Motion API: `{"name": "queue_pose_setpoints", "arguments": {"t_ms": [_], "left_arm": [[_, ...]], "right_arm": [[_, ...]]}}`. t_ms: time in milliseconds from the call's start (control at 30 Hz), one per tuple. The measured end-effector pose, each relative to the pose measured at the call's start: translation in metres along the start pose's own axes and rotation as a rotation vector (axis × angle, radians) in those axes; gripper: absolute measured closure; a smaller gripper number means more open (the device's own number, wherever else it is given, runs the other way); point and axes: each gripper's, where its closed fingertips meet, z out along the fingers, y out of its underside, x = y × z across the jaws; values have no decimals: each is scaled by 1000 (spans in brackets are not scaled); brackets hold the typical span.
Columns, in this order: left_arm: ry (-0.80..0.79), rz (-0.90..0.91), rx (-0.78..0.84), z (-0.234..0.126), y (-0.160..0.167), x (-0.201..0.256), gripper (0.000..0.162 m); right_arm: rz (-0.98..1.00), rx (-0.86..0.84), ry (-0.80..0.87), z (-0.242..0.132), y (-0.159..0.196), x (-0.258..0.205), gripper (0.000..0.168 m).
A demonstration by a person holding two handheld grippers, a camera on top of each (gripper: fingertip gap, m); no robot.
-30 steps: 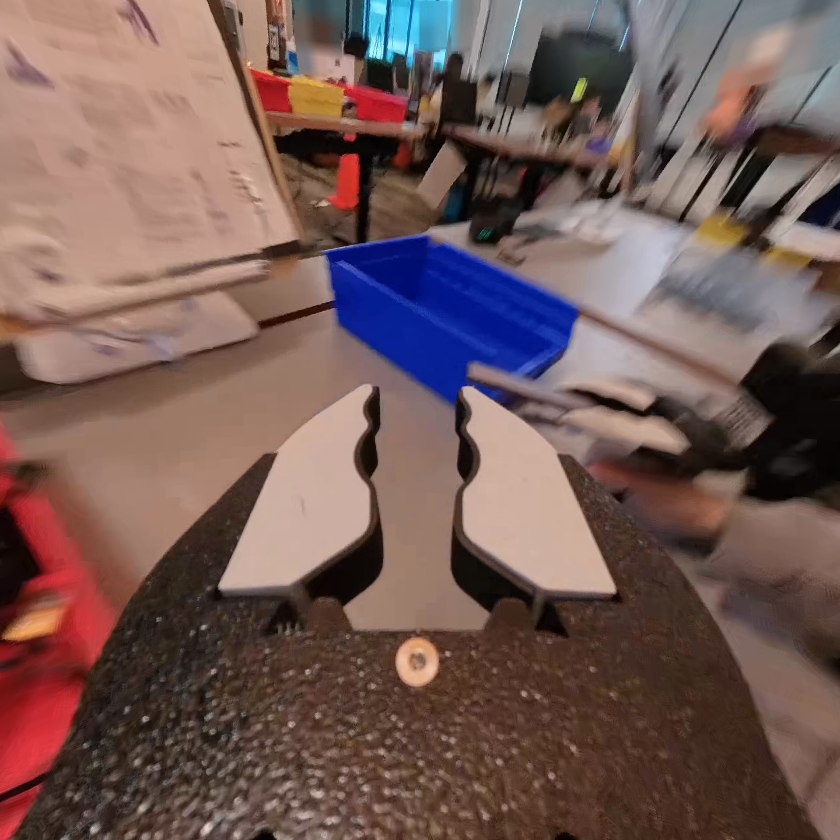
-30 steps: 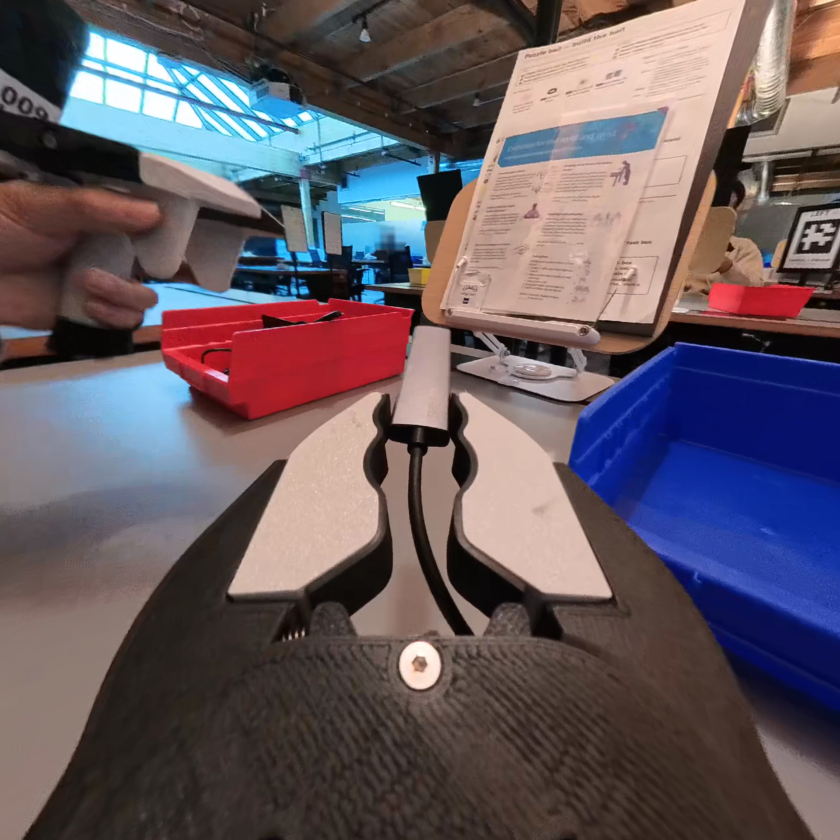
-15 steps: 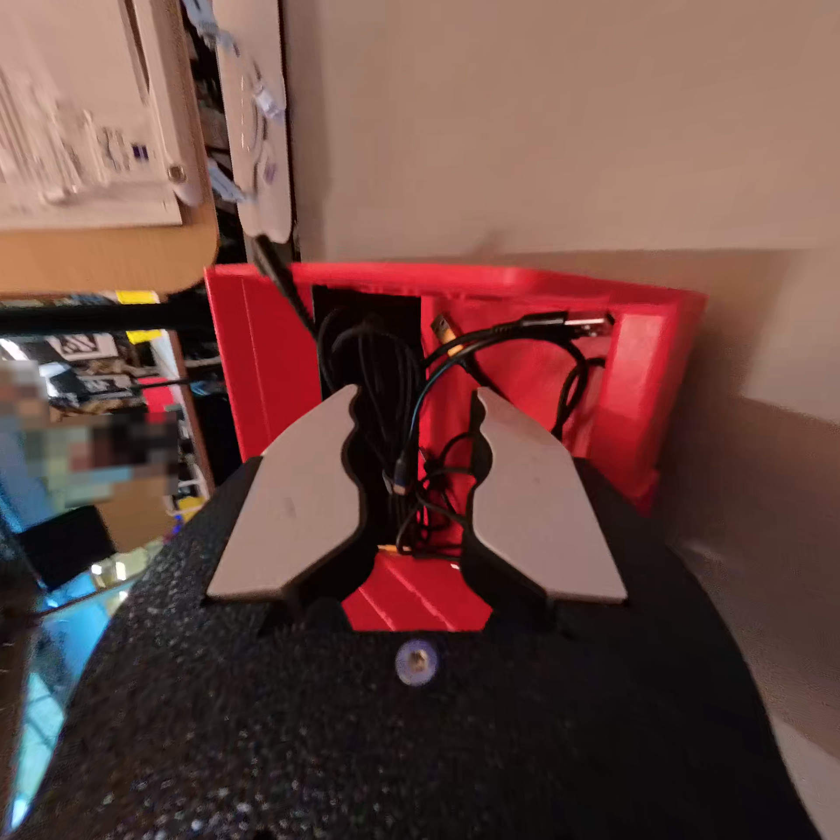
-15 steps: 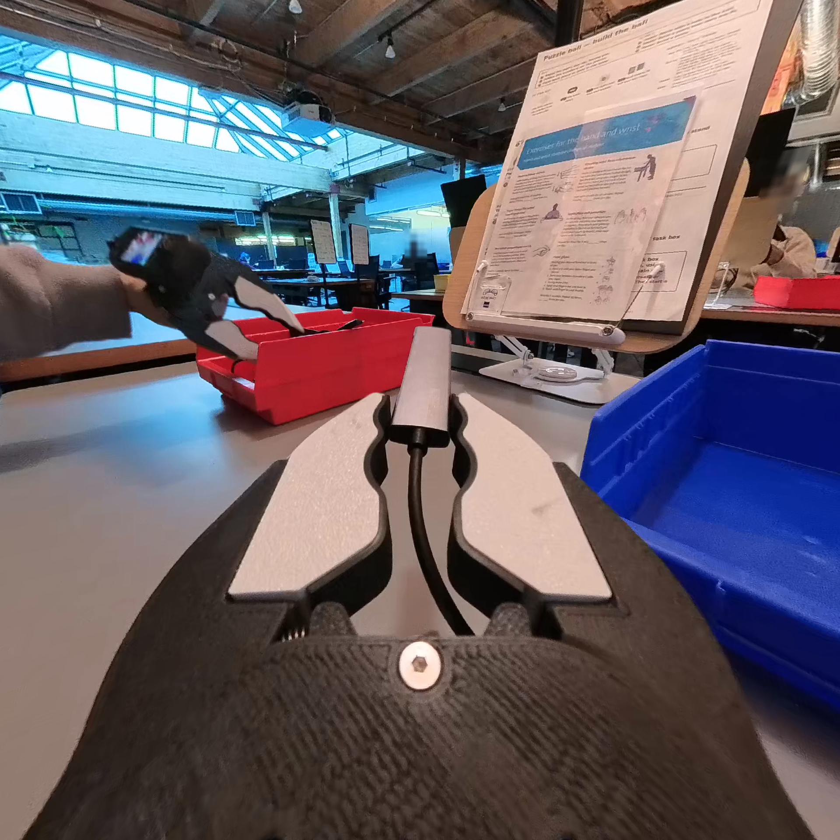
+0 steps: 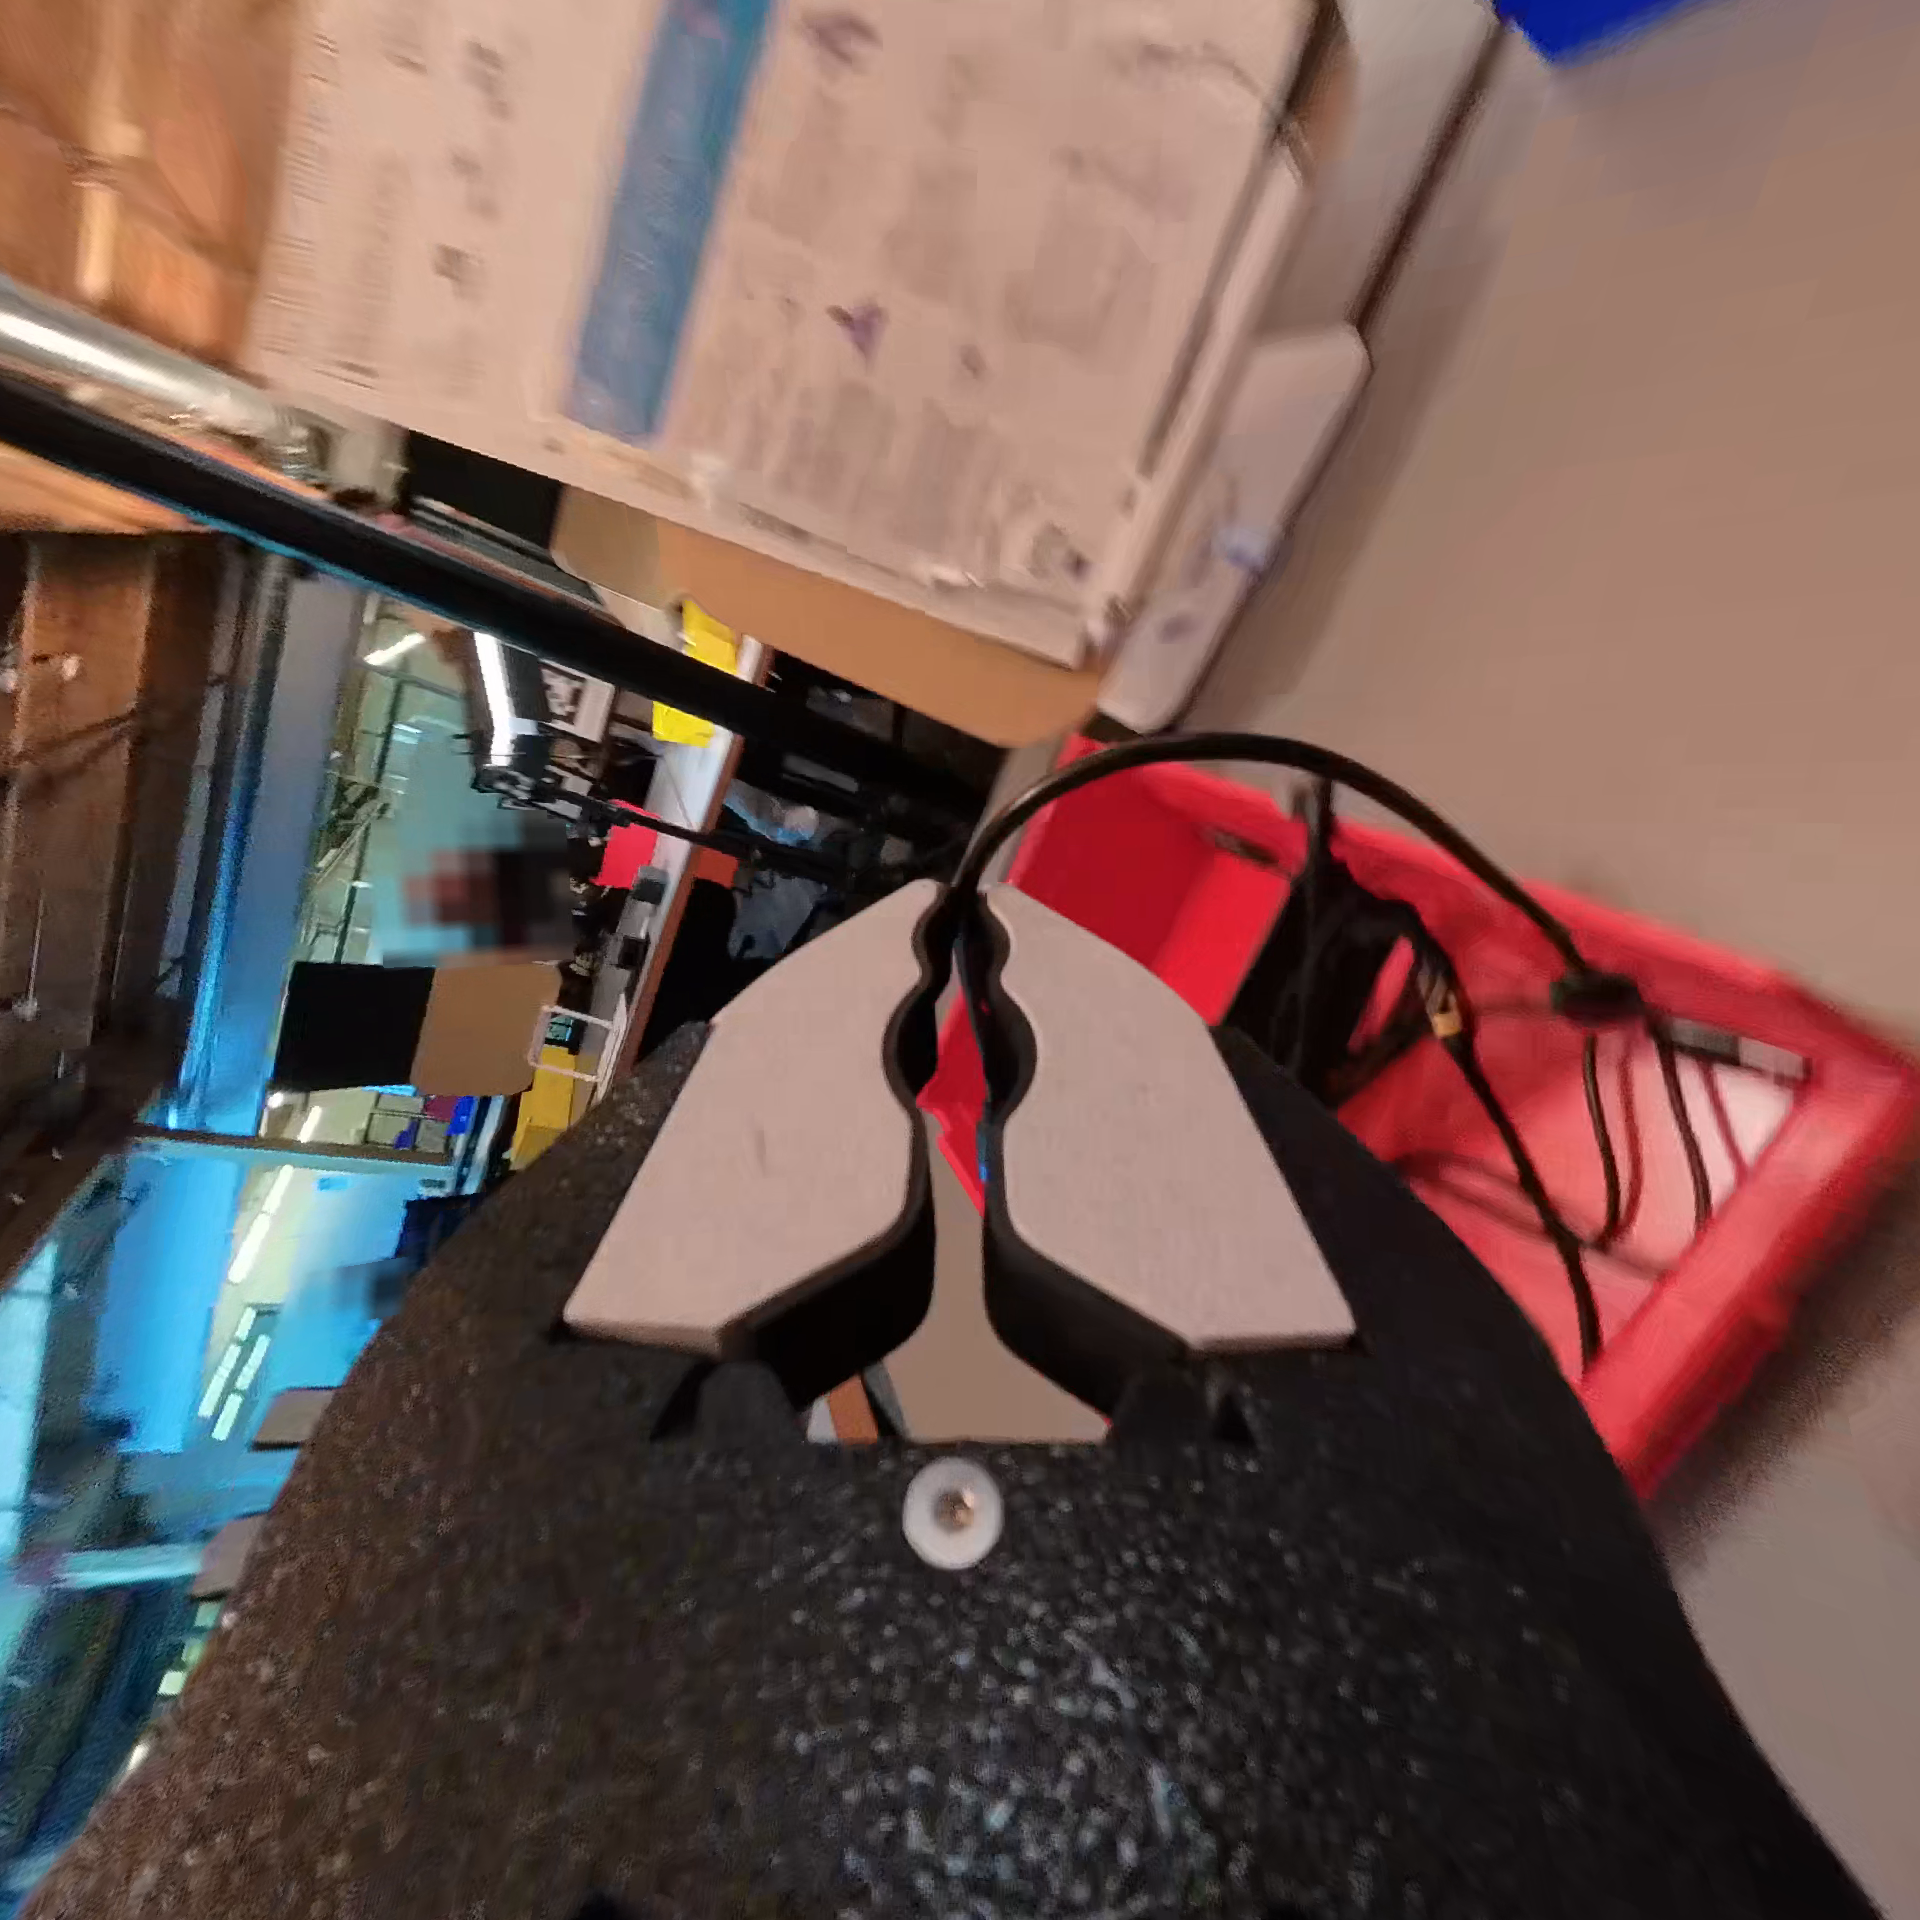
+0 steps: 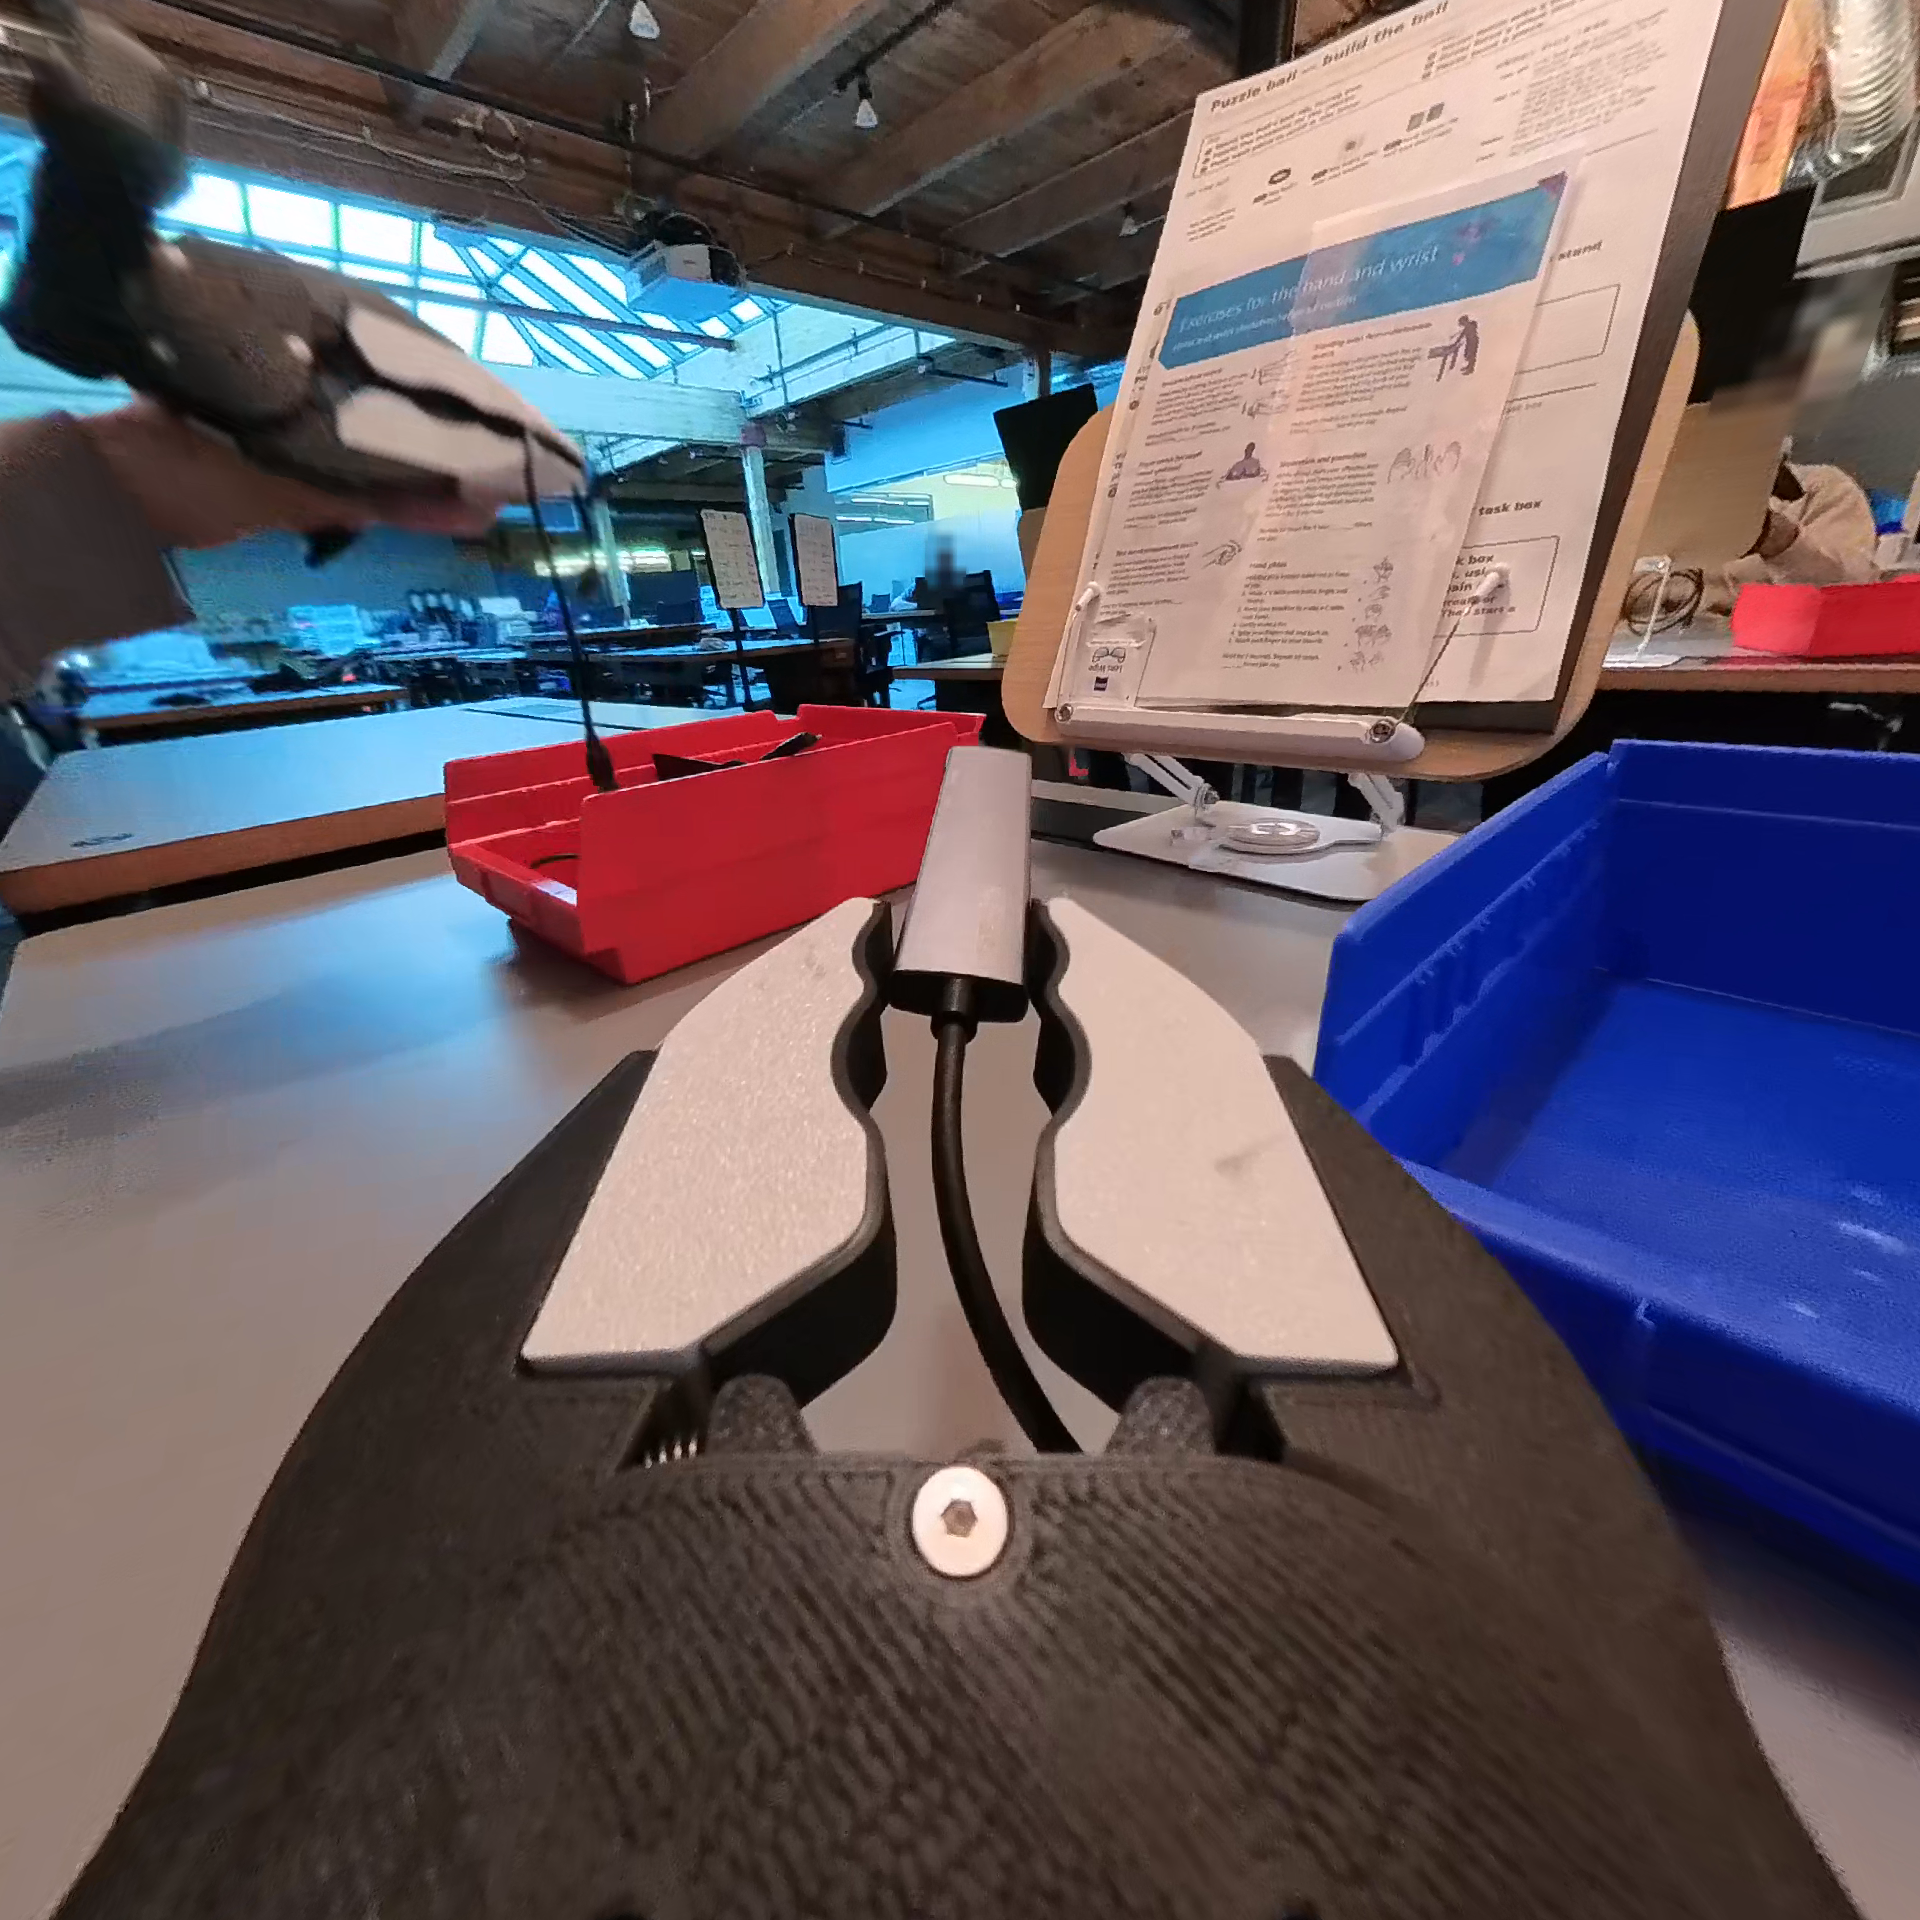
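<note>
My left gripper (image 5: 961, 904) is shut on a thin black cable (image 5: 1226, 750) and holds it above the red bin (image 5: 1756, 1236). The cable arcs down into the bin, where several other black cables lie tangled. In the right wrist view the left gripper (image 6: 551, 457) is up at the left, with the cable (image 6: 566, 634) hanging down into the red bin (image 6: 727, 862). My right gripper (image 6: 961, 914) is shut on a grey slim adapter hub (image 6: 971, 873), whose black lead runs back between the fingers. It is low over the grey table (image 6: 260, 1143).
A blue bin (image 6: 1662, 1091) stands empty just right of my right gripper. A wooden document stand (image 6: 1351, 436) with printed sheets stands behind both bins on a white foot. More tables, red bins and a person are farther back. The tips of one gripper are about 35 centimetres away from the tips of the other.
My left gripper went down into the red bin, shut on a black cable and lifted it up out of the bin. My right gripper stayed nearly still with the hub.
</note>
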Motion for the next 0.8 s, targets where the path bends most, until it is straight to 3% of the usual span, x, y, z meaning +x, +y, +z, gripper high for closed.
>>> {"name": "queue_pose_setpoints", "arguments": {"t_ms": [33, 200, 333, 567, 633, 800], "left_arm": [[-32, -56, 33, -8, -12, -14, 159], [32, -157, 257, -34, -89, -15, 160], [174, 101, 429, -38, -139, 58, 160], [214, 794, 536, -34, -164, 241, 159], [208, 898, 592, -42, -171, 275, 159], [264, 963, 641, -49, -166, 321, 159]], "right_arm": [[9, 3, 0, 0, 0, 1, 143], [66, 54, 14, -6, -6, 9, 143], [86, 67, 9, -7, -8, 10, 143], [103, 66, -9, -7, -7, 10, 143], [110, 76, -10, -7, -8, 11, 143], [130, 87, -15, -7, -9, 14, 143]]}}
